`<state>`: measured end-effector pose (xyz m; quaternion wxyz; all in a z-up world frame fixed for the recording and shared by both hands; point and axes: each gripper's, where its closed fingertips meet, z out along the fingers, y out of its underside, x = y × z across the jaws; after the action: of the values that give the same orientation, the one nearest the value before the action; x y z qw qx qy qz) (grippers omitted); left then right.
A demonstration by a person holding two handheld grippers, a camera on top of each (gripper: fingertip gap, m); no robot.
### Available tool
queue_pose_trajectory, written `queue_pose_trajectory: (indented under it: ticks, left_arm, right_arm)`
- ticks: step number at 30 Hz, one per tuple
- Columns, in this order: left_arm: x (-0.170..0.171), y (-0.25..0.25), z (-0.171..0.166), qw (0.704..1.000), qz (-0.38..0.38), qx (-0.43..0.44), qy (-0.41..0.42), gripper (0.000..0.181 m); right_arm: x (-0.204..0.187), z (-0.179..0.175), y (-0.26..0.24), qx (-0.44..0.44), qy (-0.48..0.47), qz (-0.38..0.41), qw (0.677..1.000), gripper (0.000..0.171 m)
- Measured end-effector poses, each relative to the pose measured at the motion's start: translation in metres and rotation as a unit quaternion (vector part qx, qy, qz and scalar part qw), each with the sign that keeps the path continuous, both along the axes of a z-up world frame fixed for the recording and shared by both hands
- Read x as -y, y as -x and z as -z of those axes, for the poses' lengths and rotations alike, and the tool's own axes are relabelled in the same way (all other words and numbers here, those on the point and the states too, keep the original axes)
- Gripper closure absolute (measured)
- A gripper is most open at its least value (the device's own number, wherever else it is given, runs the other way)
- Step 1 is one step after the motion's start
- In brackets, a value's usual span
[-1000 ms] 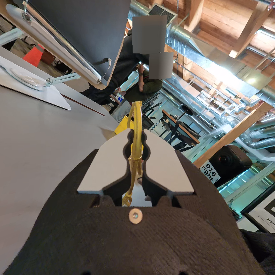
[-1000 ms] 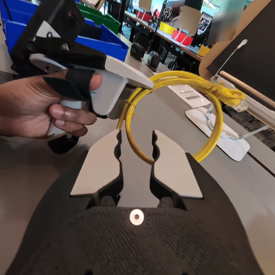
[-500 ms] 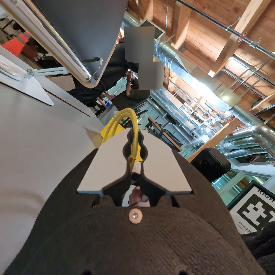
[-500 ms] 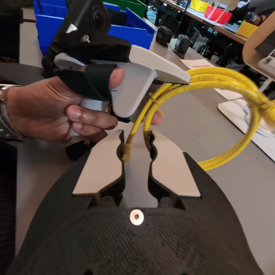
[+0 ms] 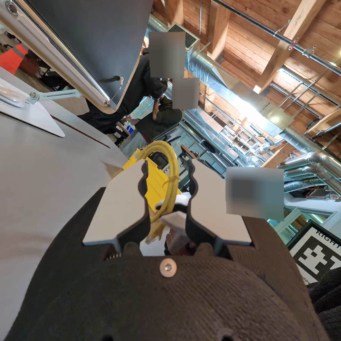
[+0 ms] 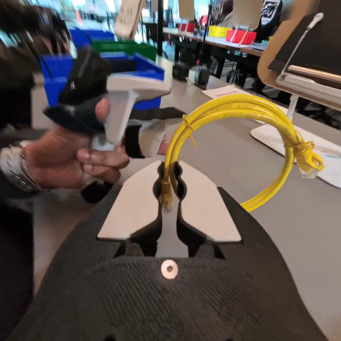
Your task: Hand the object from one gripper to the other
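Two grippers meet over a grey table (image 6: pixel 230 166), and the coiled yellow network cable (image 6: pixel 239 114) sits between them. The right gripper (image 6: pixel 169 166) has its jaws drawn narrow on the cable, pinching the strands just above one clear-tipped plug (image 6: pixel 167 199) that hangs down in the slot between its fingers. From there the coil arcs up and to the right, bound by a thin yellow tie (image 6: pixel 189 125), with the second plug (image 6: pixel 309 169) dangling at the far right, above the table.

The left gripper (image 5: pixel 168 164) stands wide; the cable (image 5: pixel 172 166) runs through the gap between its fingers without touching either one. In the right wrist view that left gripper (image 6: pixel 166 107) is blurred, held in a bare hand (image 6: pixel 73 158) just left of the coil, apart from it. Blue bins (image 6: pixel 114 73) stand behind it, and a white stand base (image 6: pixel 273 136) lies on the table at the right.
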<state>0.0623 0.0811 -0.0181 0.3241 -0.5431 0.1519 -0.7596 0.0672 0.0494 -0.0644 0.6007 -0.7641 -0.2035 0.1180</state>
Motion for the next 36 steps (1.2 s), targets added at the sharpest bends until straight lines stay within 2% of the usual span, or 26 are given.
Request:
queue_pose_trajectory:
  ticks: [2, 4, 6, 9, 13, 16, 19, 24, 30, 32, 33, 36]
  left_arm:
    - [-0.002, 0.001, 0.001, 1.0, -0.001, 0.0, 0.004, 0.139]
    - [-0.004, 0.001, 0.002, 1.0, 0.0, 0.002, 0.012, 0.139]
    - [-0.005, 0.0, 0.003, 1.0, 0.002, 0.002, 0.016, 0.138]
    - [-0.003, -0.002, 0.004, 1.0, 0.008, 0.0, 0.018, 0.137]
    - [0.003, -0.008, 0.007, 1.0, 0.027, -0.013, 0.009, 0.135]
    - [0.019, -0.019, 0.015, 0.995, 0.086, -0.047, 0.005, 0.133]
    - [0.04, -0.031, 0.032, 0.98, 0.178, -0.078, 0.053, 0.126]
    - [0.05, -0.035, 0.033, 0.946, 0.255, -0.002, 0.198, 0.128]
    - [0.066, -0.036, 0.021, 0.927, 0.303, 0.048, 0.217, 0.145]
    - [0.063, -0.032, 0.016, 0.922, 0.307, 0.074, 0.226, 0.159]
    - [0.062, -0.03, 0.015, 0.921, 0.305, 0.081, 0.227, 0.168]
    - [0.059, -0.029, 0.015, 0.928, 0.295, 0.075, 0.214, 0.174]
  right_arm:
    - [0.004, -0.02, -0.008, -0.11, -0.015, -0.024, 0.994, 0.159]
    - [0.011, -0.046, -0.021, -0.24, -0.038, -0.059, 0.968, 0.159]
    - [0.018, -0.063, -0.039, -0.331, -0.053, -0.081, 0.939, 0.159]
    - [0.024, -0.073, -0.055, -0.373, -0.069, -0.102, 0.92, 0.159]
    - [0.039, -0.089, -0.052, -0.423, -0.085, -0.172, 0.886, 0.16]
    - [0.048, -0.096, -0.045, -0.434, -0.093, -0.214, 0.87, 0.16]
    - [0.054, -0.097, -0.035, -0.415, -0.095, -0.241, 0.872, 0.159]
    - [0.064, -0.1, -0.018, -0.409, -0.092, -0.291, 0.86, 0.159]
    - [0.072, -0.101, -0.003, -0.419, -0.078, -0.334, 0.84, 0.159]
    - [0.073, -0.1, 0.0, -0.419, -0.073, -0.341, 0.838, 0.159]
    - [0.073, -0.1, 0.001, -0.42, -0.072, -0.342, 0.837, 0.159]
    - [0.073, -0.099, 0.003, -0.416, -0.071, -0.343, 0.839, 0.159]
